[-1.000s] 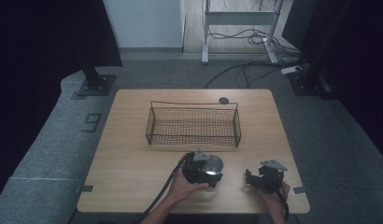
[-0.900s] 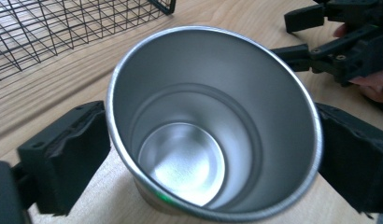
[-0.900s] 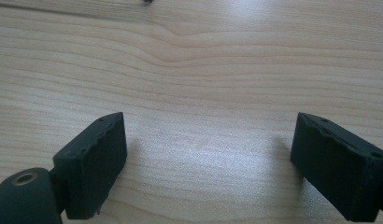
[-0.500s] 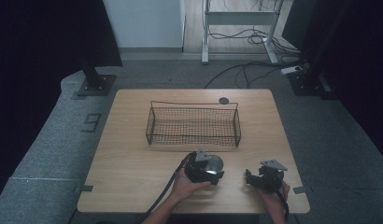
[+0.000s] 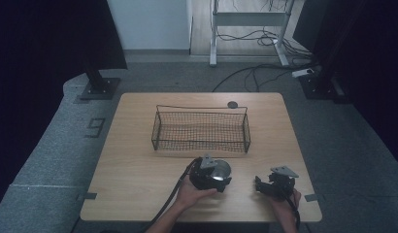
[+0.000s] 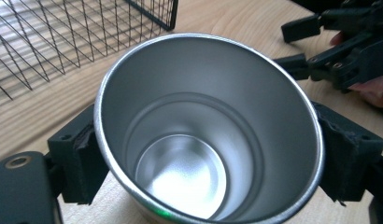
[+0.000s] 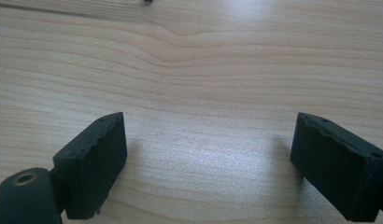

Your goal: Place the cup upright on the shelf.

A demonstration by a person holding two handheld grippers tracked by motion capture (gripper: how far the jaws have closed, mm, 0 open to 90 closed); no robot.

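Observation:
A shiny steel cup (image 6: pixel 208 126) stands upright on the wooden table (image 5: pixel 139 160), its empty inside facing the left gripper view. My left gripper (image 5: pixel 211 175) is shut on the steel cup (image 5: pixel 220 169), one black pad against each side of it. In the high view it sits near the table's front, just before the wire basket (image 5: pixel 201 128). To its right, my right gripper (image 5: pixel 261 185) rests low over the wood. Its jaws stand wide apart in the right gripper view, with bare table (image 7: pixel 203 93) between them.
The black wire basket (image 6: pixel 63 32) is empty and stands mid-table. A small dark round disc (image 5: pixel 232 104) lies behind the basket near the far edge. Beyond the table are a desk frame and cables on the floor. My right gripper (image 6: pixel 339 51) appears at the left gripper view's upper right.

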